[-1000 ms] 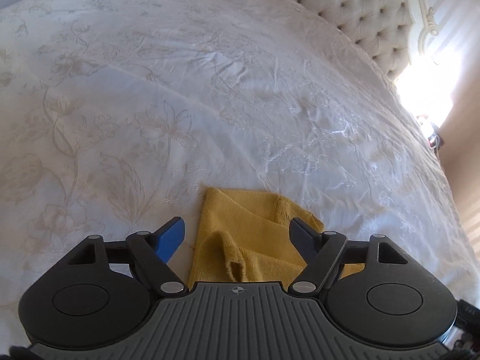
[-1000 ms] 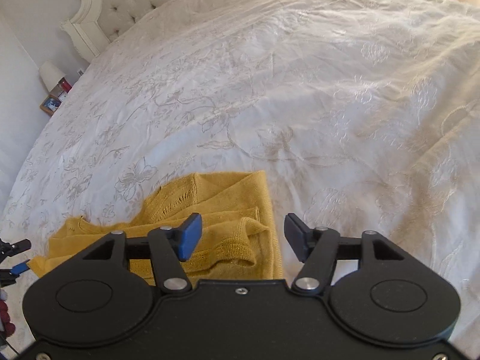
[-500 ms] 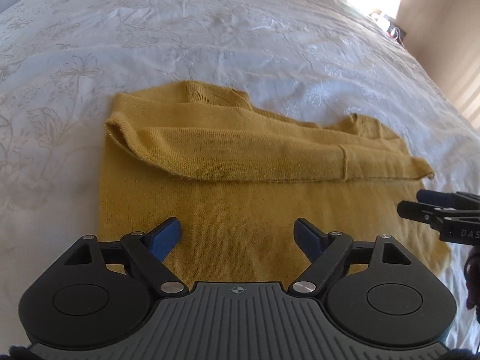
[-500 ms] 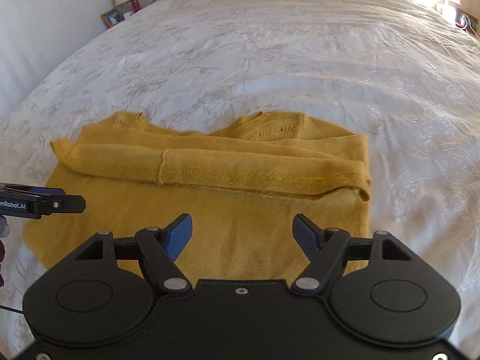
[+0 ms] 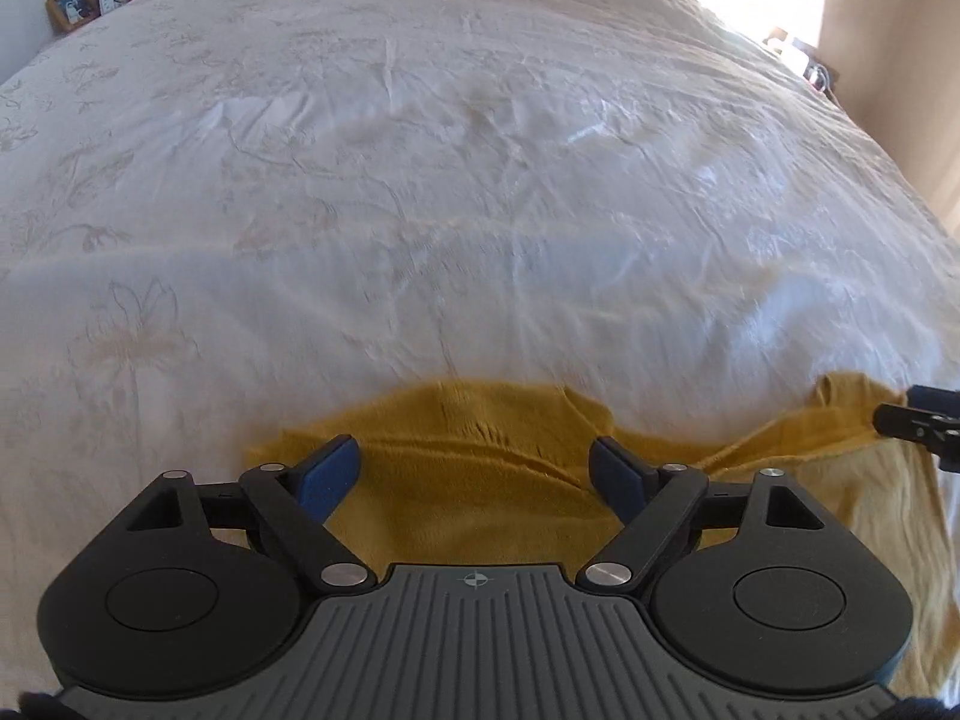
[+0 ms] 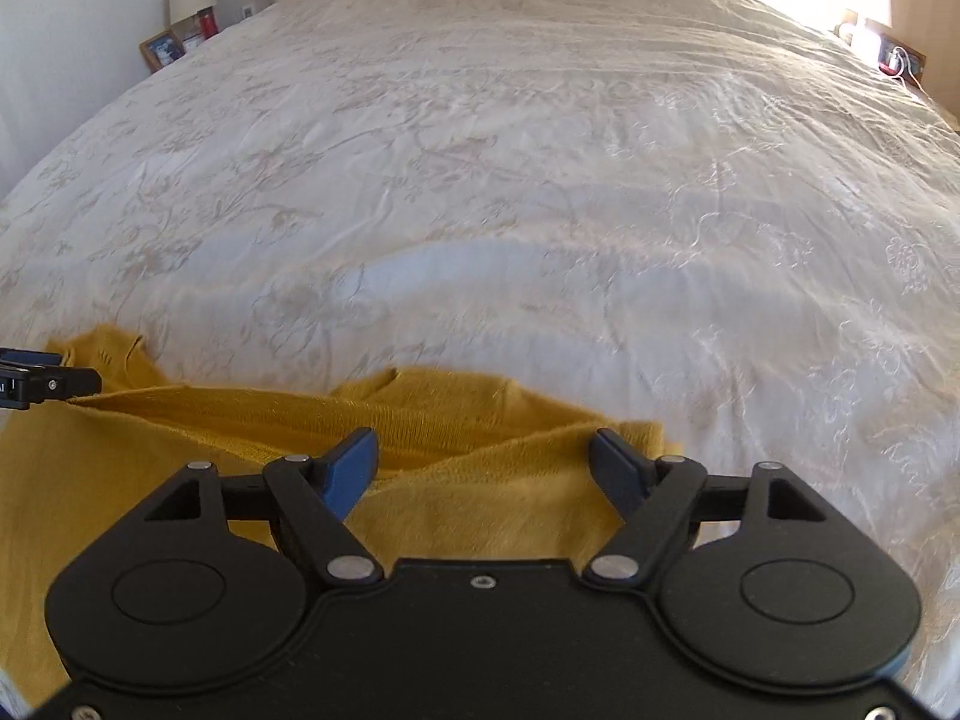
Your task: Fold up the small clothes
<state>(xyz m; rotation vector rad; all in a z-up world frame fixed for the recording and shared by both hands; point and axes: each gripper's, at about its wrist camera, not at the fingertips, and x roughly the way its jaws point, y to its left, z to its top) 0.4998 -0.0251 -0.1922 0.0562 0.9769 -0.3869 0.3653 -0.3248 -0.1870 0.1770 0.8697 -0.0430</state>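
Two open grippers above a mustard-yellow knit sweater on a bed

The yellow sweater (image 6: 480,498) lies flat at the near edge of the white embroidered bedspread (image 6: 540,210), its top part folded down in a band across the body. The left gripper (image 5: 474,468) hangs over the sweater's left part with its blue-padded jaws spread wide; they have just been opening and nothing is clamped between them. The right gripper (image 6: 483,459) hangs over the sweater's right part, near its right-hand edge, its jaws likewise just opened wide and gripping nothing. Each gripper's tip shows at the edge of the other's view, beside the fold.
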